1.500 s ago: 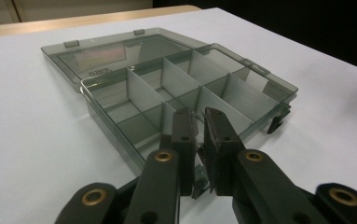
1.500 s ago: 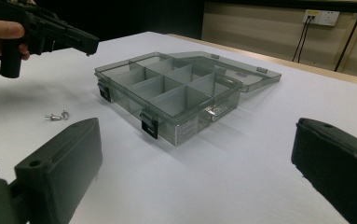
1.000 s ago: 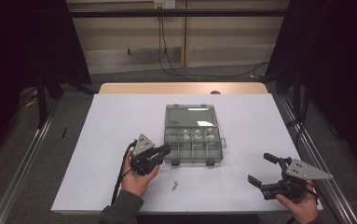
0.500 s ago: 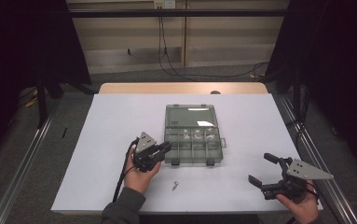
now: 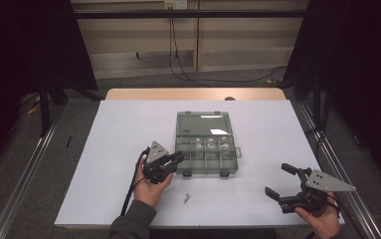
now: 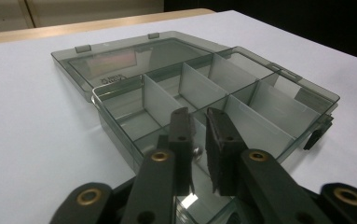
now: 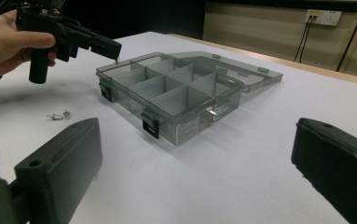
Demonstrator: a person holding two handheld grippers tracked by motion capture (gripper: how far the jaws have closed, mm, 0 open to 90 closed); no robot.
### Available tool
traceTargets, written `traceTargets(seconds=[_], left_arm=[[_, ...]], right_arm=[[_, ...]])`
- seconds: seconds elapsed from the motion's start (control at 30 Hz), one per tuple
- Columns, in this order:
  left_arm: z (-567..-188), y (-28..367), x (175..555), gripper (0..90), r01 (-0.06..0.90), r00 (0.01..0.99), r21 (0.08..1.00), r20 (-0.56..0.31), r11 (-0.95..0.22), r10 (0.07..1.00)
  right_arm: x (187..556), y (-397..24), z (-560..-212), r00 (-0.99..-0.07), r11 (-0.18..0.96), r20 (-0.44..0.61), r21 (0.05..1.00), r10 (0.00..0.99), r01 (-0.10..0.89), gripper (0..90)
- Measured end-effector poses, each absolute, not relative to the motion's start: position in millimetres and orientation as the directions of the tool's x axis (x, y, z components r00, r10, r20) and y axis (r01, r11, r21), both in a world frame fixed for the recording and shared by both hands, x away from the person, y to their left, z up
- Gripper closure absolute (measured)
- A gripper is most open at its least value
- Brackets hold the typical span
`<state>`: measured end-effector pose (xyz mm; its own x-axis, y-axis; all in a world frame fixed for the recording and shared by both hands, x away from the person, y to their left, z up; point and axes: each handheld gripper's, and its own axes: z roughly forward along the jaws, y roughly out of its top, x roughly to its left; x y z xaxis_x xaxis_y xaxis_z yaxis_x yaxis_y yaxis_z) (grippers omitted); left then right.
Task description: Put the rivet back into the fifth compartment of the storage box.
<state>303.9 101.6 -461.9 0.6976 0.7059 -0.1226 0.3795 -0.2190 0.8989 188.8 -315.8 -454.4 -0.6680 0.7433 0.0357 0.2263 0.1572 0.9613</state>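
Smoky transparent plastic forms the compartmented box (image 5: 207, 149), lid laid flat open on the white table (image 5: 118, 129), over whose near-left corner the left tool (image 6: 198, 135) is held nearly closed on something small, hard to identify, while the right tool (image 5: 283, 180) is held wide open, well apart.

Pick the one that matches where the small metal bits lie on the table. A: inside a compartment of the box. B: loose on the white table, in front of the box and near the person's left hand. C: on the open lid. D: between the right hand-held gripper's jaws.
B: the small metal bits lie on the white table, short of the compartment box and beside the left hand.
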Motion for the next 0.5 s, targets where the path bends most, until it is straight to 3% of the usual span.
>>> traceTargets(seconds=[0.5], left_arm=[[-457.6, 104.2, 299.3, 69.7, 0.378, 0.722, 0.905, -0.157, -0.194, 0.674]], right_arm=[[188.6, -316.3, -454.3, -0.663, 0.153, 0.035, 0.963, 0.748, 0.224, 1.3]])
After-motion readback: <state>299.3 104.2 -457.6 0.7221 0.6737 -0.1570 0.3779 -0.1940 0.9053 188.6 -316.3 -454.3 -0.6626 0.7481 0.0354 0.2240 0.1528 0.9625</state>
